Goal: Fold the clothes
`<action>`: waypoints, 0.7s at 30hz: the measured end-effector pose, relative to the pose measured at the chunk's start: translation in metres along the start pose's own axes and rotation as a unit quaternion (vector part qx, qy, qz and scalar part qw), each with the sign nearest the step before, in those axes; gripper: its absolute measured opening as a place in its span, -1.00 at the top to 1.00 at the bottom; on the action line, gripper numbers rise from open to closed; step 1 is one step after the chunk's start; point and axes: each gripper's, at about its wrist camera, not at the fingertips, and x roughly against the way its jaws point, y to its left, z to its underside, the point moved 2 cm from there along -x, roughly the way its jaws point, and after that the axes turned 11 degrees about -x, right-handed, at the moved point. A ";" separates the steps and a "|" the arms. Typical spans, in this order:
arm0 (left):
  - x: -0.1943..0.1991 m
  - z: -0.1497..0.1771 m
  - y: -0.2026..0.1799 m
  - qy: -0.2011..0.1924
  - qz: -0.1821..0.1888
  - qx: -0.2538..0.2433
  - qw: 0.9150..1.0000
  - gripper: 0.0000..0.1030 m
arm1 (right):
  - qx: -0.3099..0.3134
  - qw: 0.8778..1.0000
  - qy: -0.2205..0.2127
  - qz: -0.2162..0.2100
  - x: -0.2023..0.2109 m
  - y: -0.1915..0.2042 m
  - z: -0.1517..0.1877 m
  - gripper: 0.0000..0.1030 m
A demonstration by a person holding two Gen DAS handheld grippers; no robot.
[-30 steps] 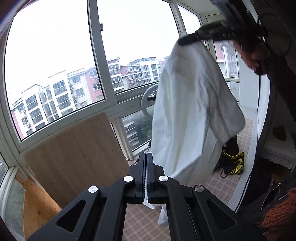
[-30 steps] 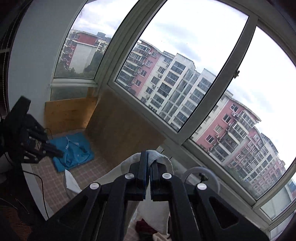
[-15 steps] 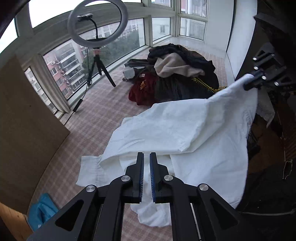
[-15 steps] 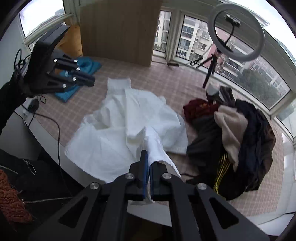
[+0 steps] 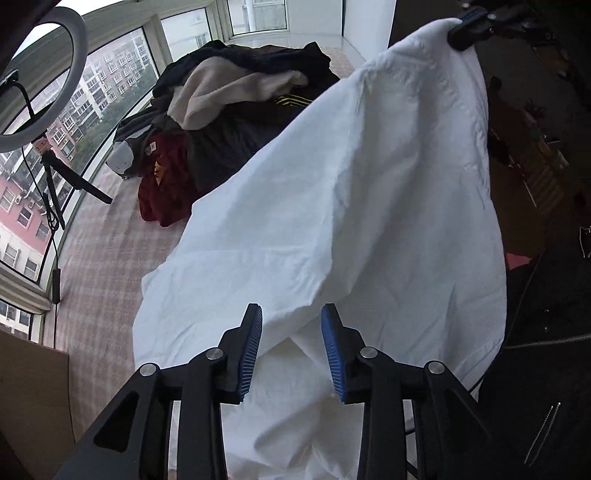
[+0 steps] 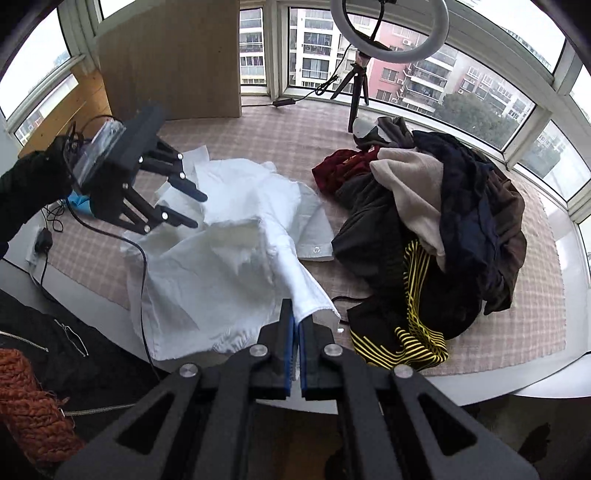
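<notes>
Your left hand-held gripper [image 5: 291,349] has its blue-padded jaws apart and opening, with a fold of the white shirt [image 5: 332,229] lying in the gap between them; the pads do not press on it. Your right hand-held gripper [image 6: 296,354] is clamped tight on a narrow edge of the same shirt [image 6: 229,258], which rises from the cloth-covered tabletop [image 6: 517,332] up into its jaws. Most of the shirt lies spread and rumpled on the tabletop, just left of the heap of dark clothes [image 6: 443,229] and touching its near edge. Its long axis runs from your right hand-held gripper away toward the far left, where a cuffed sleeve end [image 6: 195,155] points at the brown board [image 6: 170,59] by the window. From the left wrist you see the shirt stretched as a taut slope up to the right hand-held gripper [image 5: 465,29] at the top corner, hiding much of the tabletop. Only the right wrist view shows the whole layout: the left hand-held gripper [image 6: 192,208] hovering over the shirt's left side, the ring light [image 6: 388,33] on its tripod, a blue cloth [image 6: 79,203] behind the left hand-held gripper, and orange knitwear [image 6: 29,398] at the lower left.
</notes>
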 end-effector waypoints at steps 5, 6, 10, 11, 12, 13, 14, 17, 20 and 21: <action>-0.005 0.002 0.018 -0.003 -0.029 0.035 0.999 0.64 | 0.011 1.000 -0.005 0.006 0.005 0.004 -0.014 0.96; -0.004 0.003 0.022 -0.003 -0.037 0.043 0.998 0.97 | 0.012 1.000 -0.006 0.008 0.005 0.004 -0.017 0.96; 0.023 0.010 0.042 -0.027 -0.086 0.075 0.993 1.00 | 0.014 1.000 0.002 0.014 -0.002 0.004 -0.024 0.96; 0.036 0.013 0.049 -0.033 -0.106 0.081 0.991 1.00 | 0.015 1.000 0.006 0.016 -0.005 0.004 -0.025 0.96; 0.051 0.016 0.056 -0.039 -0.123 0.088 0.988 1.00 | 0.016 1.000 0.010 0.018 -0.009 0.004 -0.026 0.96; 0.068 0.019 0.062 -0.044 -0.138 0.096 0.985 1.00 | 0.016 1.000 0.015 0.019 -0.014 0.005 -0.028 0.96; 0.085 0.022 0.068 -0.050 -0.153 0.103 0.981 1.00 | 0.018 1.000 0.019 0.016 -0.019 0.006 -0.029 0.96; 0.144 0.029 0.070 -0.067 -0.202 0.116 0.970 1.00 | 0.040 0.999 0.020 0.004 -0.028 0.018 -0.036 0.95; 0.194 0.036 0.044 -0.077 -0.256 0.121 0.956 1.00 | 0.082 0.997 0.008 -0.001 -0.033 0.037 -0.046 0.95; 0.207 0.039 0.032 -0.077 -0.272 0.125 0.951 0.99 | 0.099 0.995 0.003 -0.002 -0.034 0.043 -0.050 0.95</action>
